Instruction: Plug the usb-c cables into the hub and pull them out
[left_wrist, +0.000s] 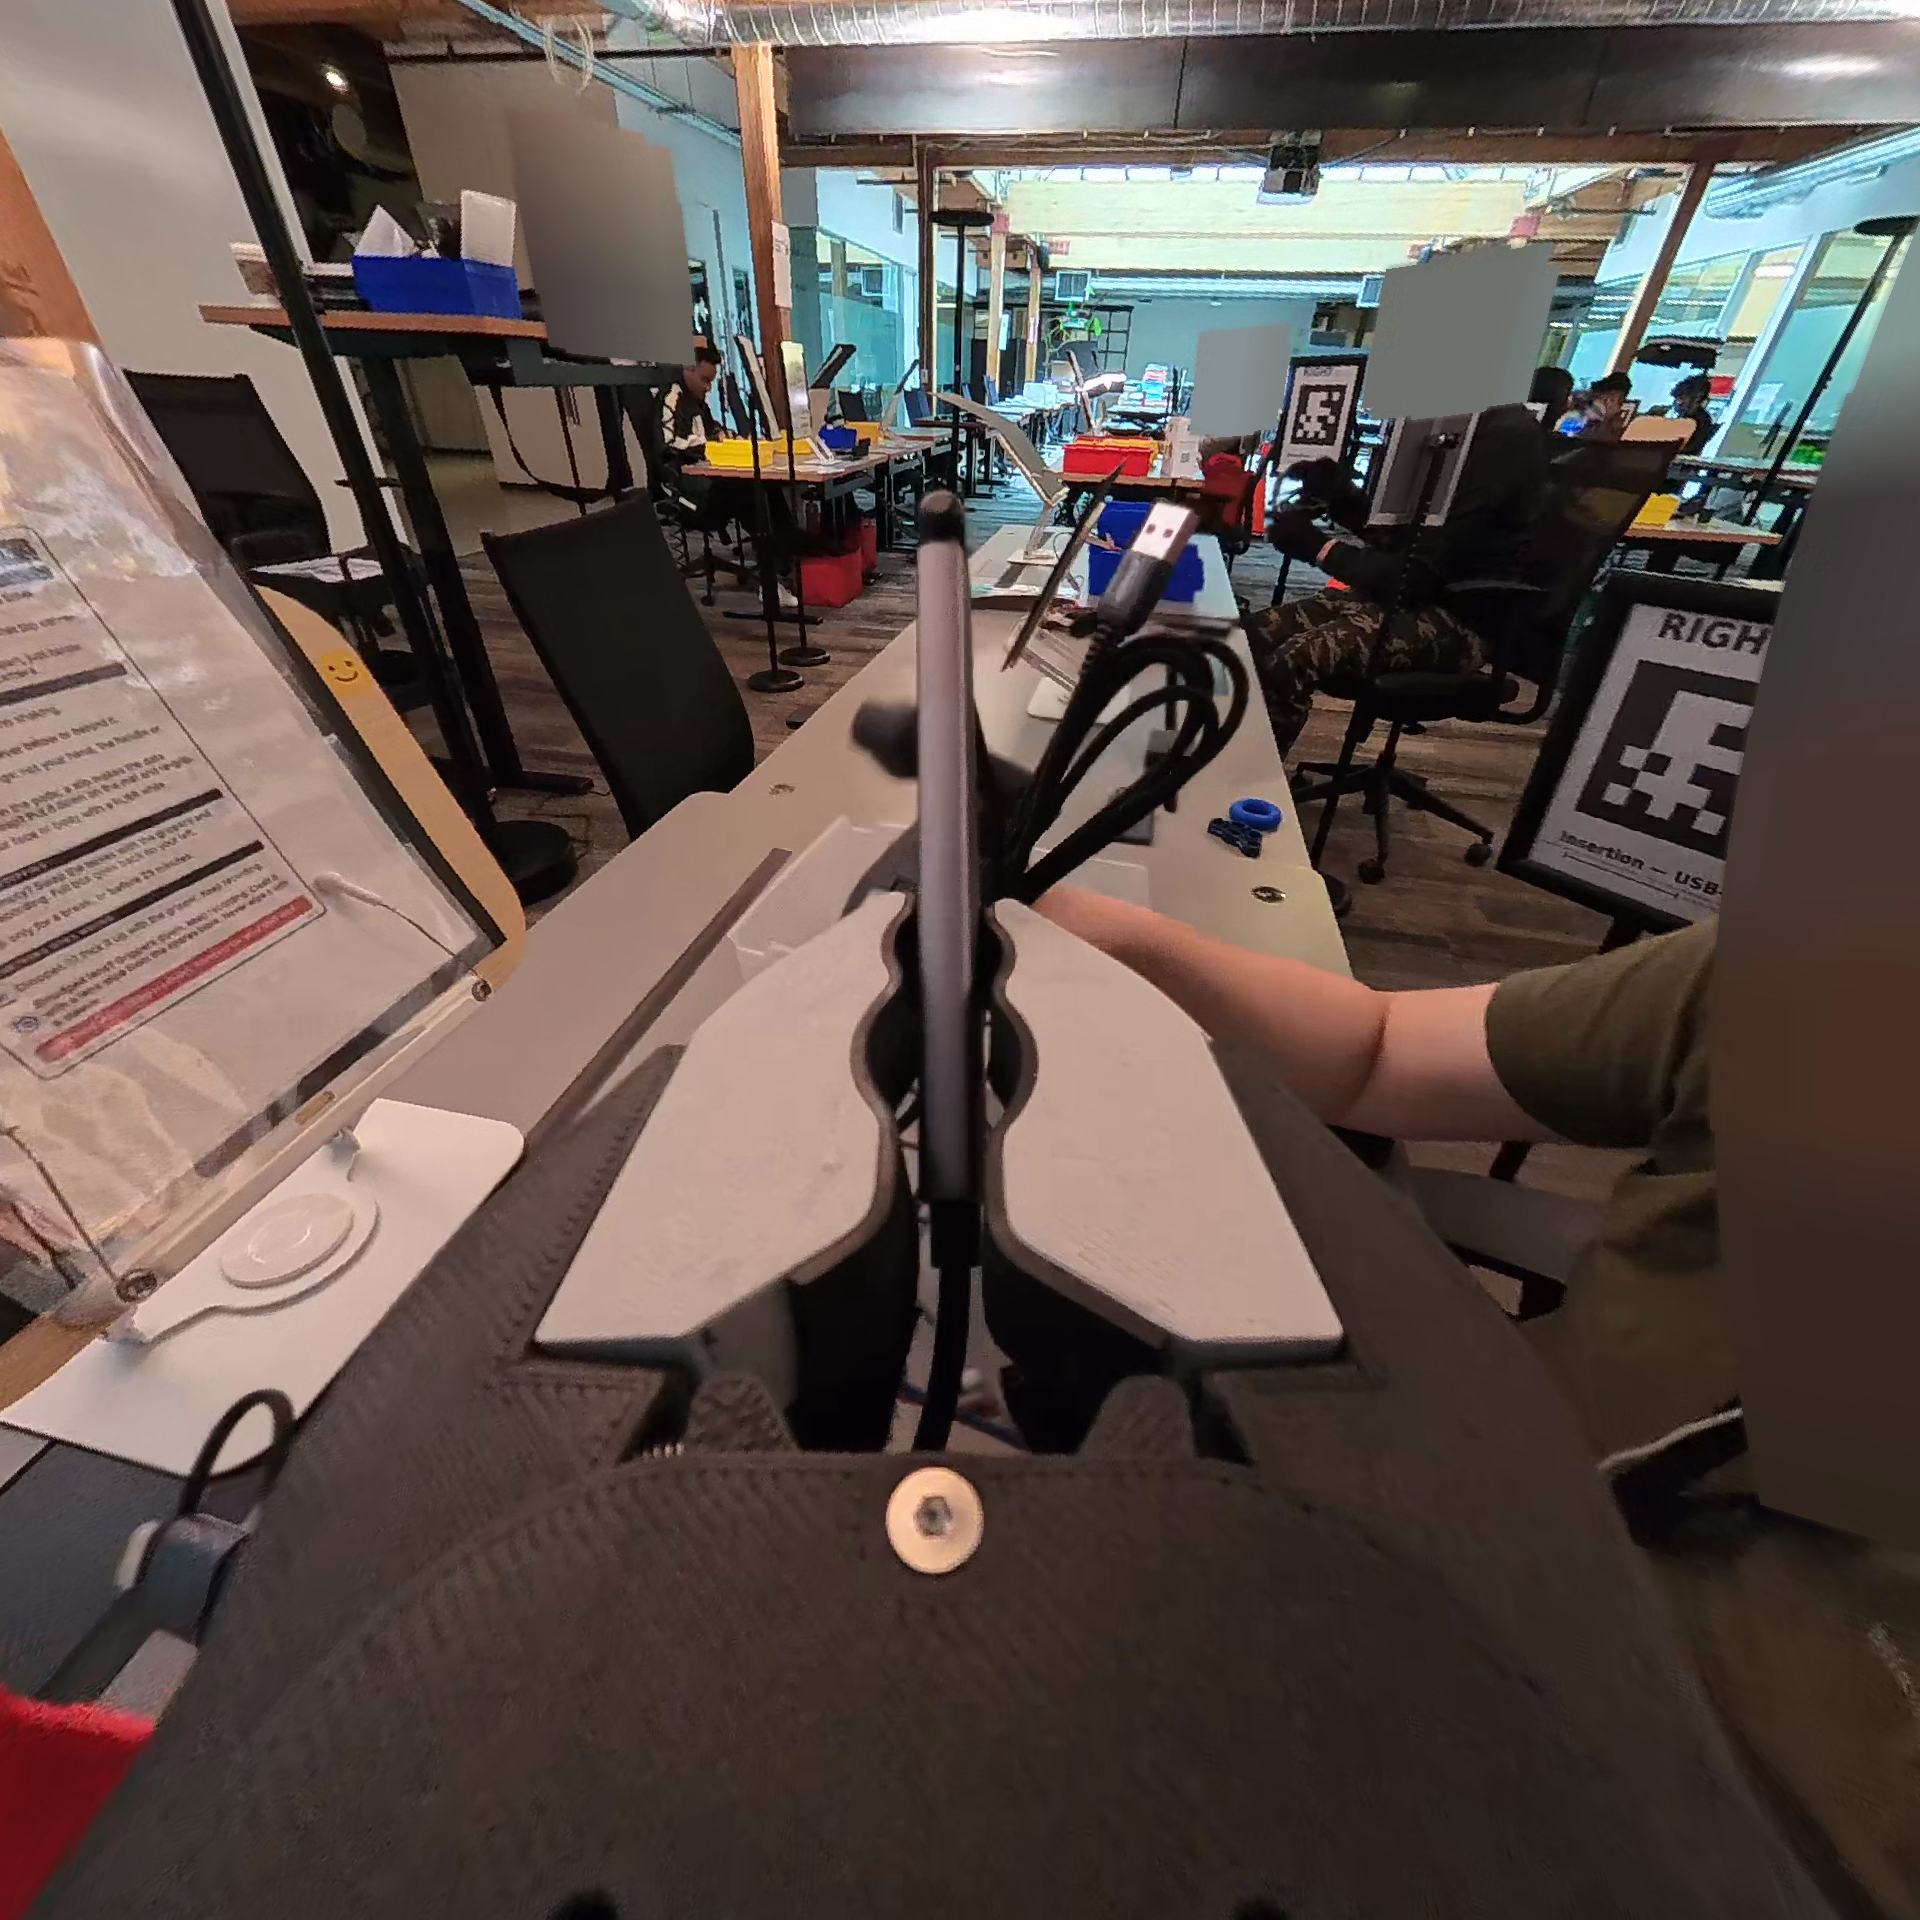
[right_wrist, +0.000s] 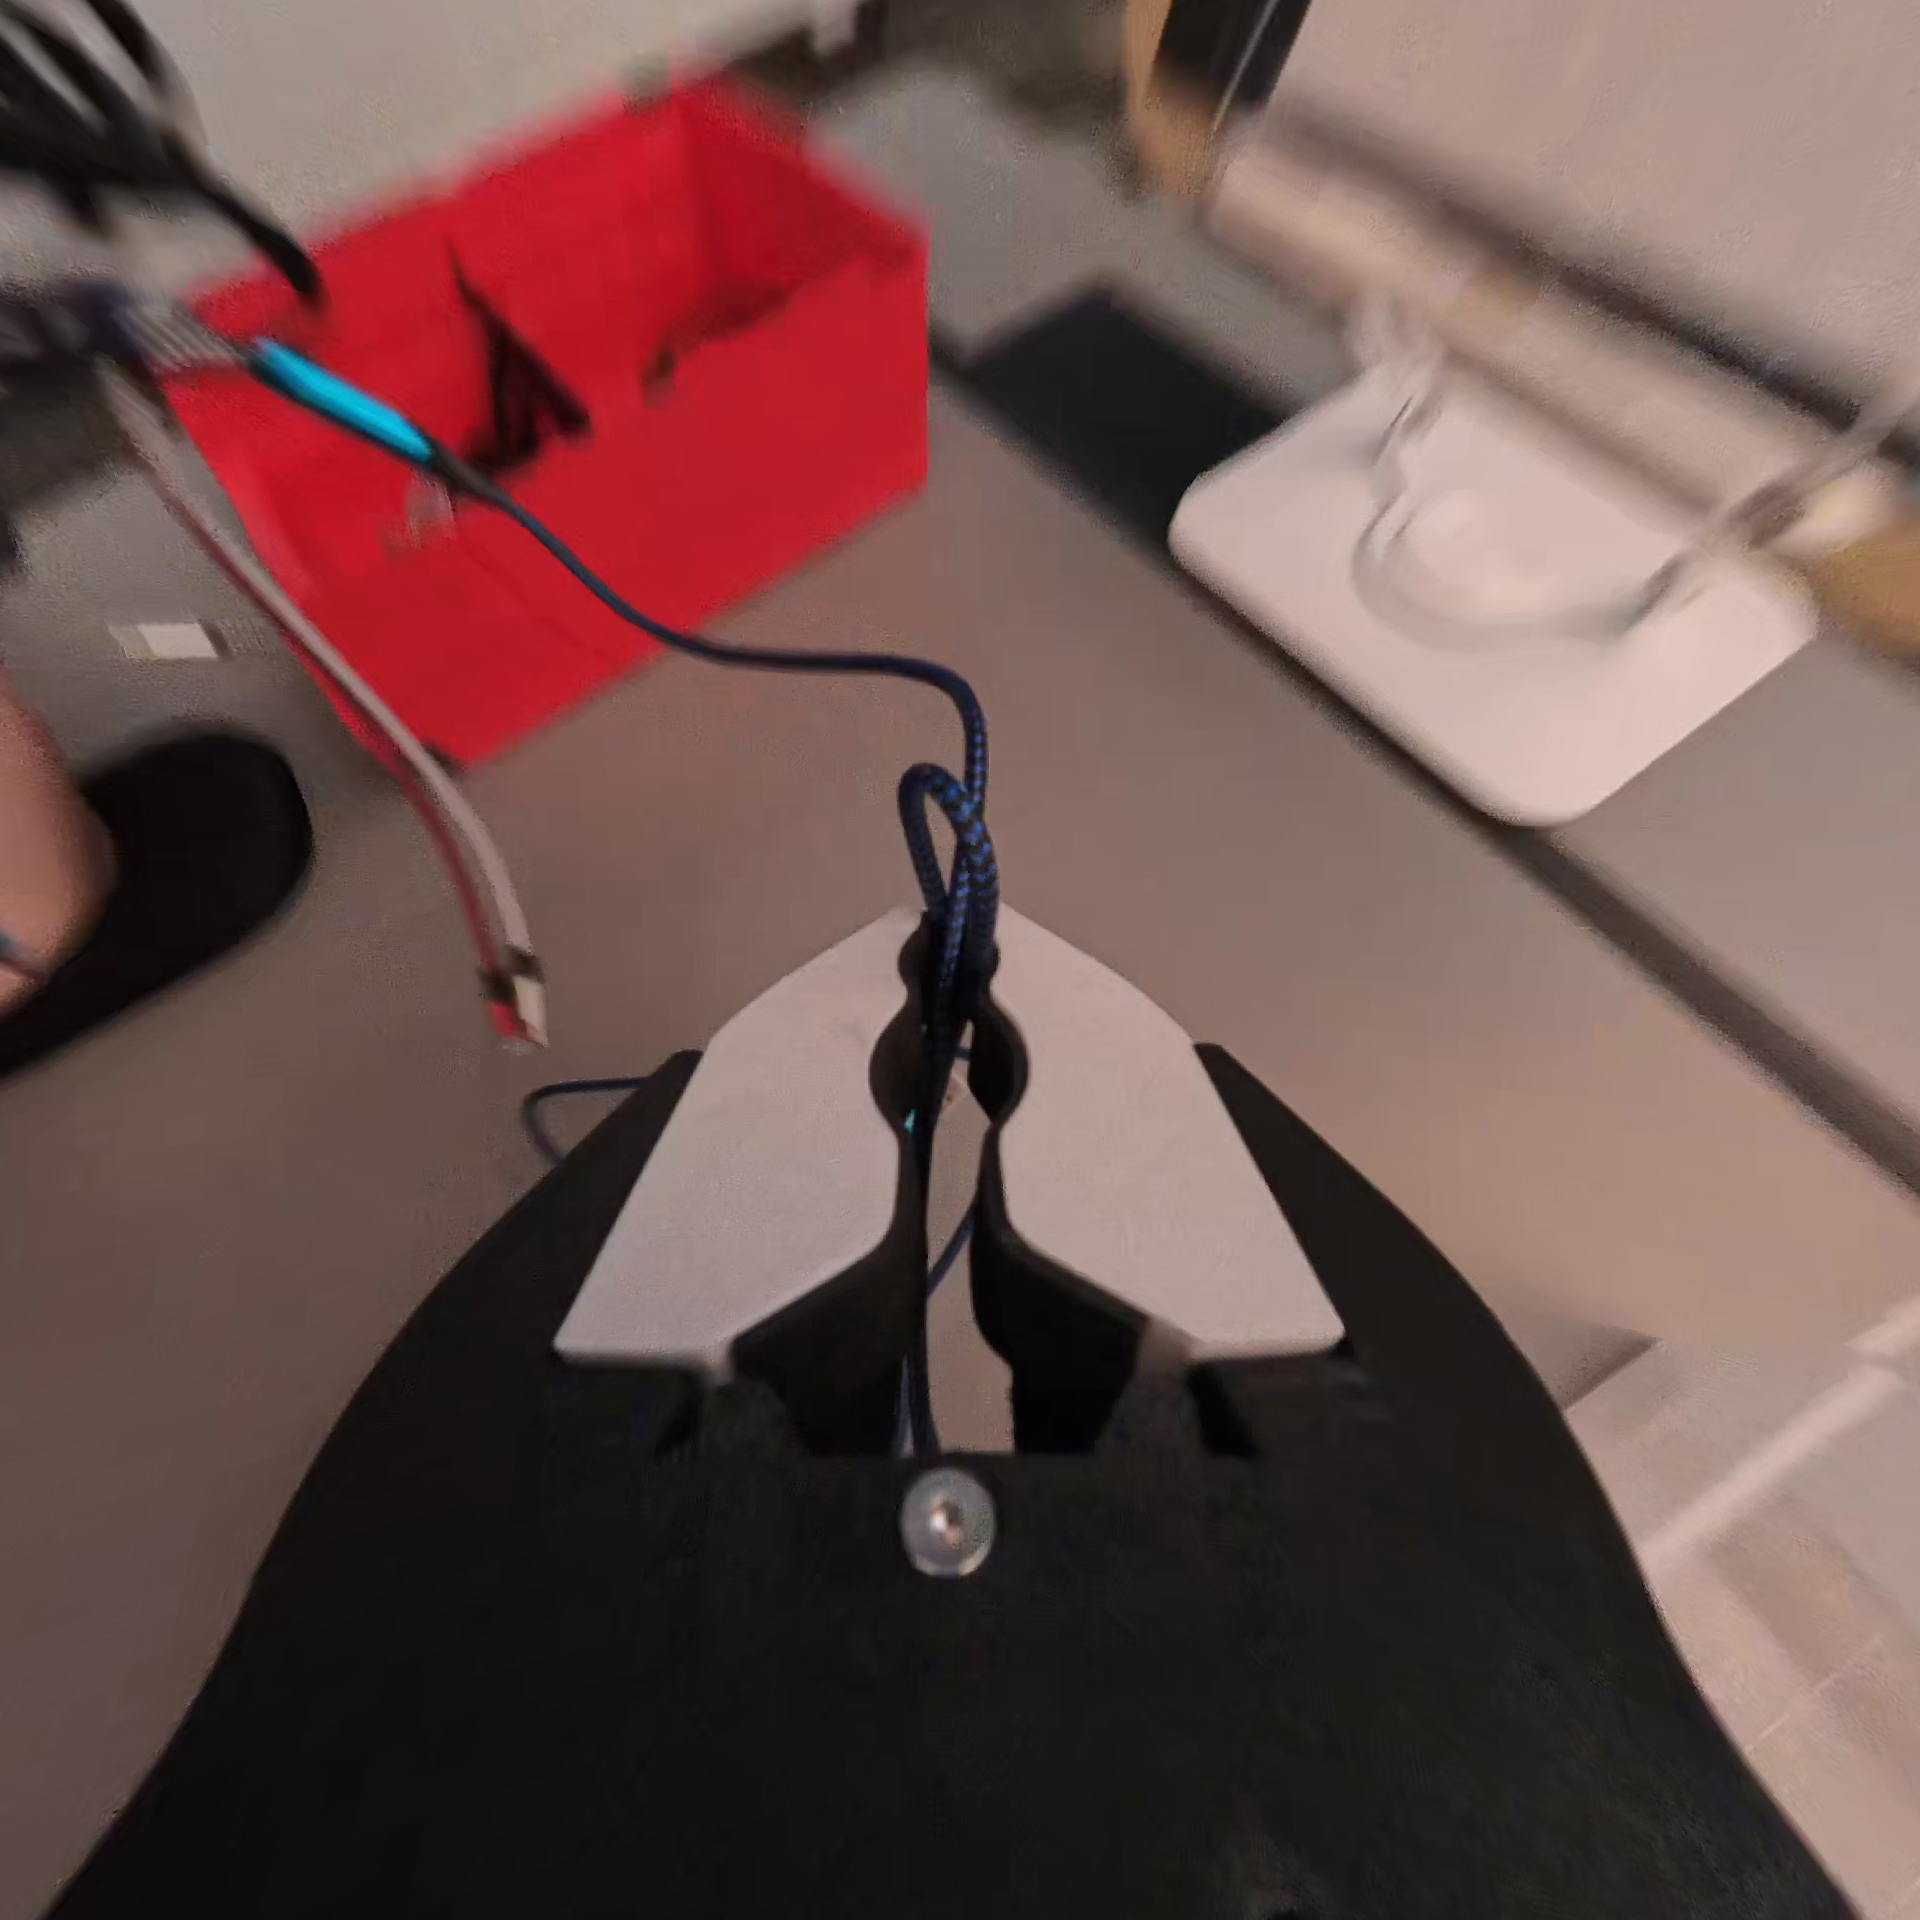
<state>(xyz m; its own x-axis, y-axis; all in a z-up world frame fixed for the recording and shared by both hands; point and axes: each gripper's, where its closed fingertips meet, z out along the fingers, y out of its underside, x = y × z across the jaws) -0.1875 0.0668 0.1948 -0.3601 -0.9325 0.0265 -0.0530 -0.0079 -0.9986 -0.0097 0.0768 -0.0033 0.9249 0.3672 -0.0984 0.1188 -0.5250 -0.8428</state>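
Note:
In the left wrist view my left gripper (left_wrist: 941, 920) is shut on the hub (left_wrist: 941, 790), a thin grey slab seen edge-on and pointing away from me above the table. A bundle of black cables (left_wrist: 1127, 758) with a metal plug (left_wrist: 1161, 542) loops up just right of it. In the right wrist view my right gripper (right_wrist: 951, 927) is shut on a doubled loop of the blue-black braided cable (right_wrist: 951, 831). That cable runs up left to its light-blue plug (right_wrist: 343, 400) near a blurred dark cluster. A white-and-red cable (right_wrist: 457, 831) dangles with its plug end free.
A clear sign holder (left_wrist: 156, 831) on a white base (left_wrist: 416, 1164) stands at the left. A red bin (right_wrist: 623, 312) sits on the grey table (right_wrist: 1091, 779), with a white stand base (right_wrist: 1486, 623) to the right. A person's forearm (left_wrist: 1247, 1018) reaches in from the right. A small blue object (left_wrist: 1247, 821) lies farther along. My right fingertips sit around 25 cm from my left ones.

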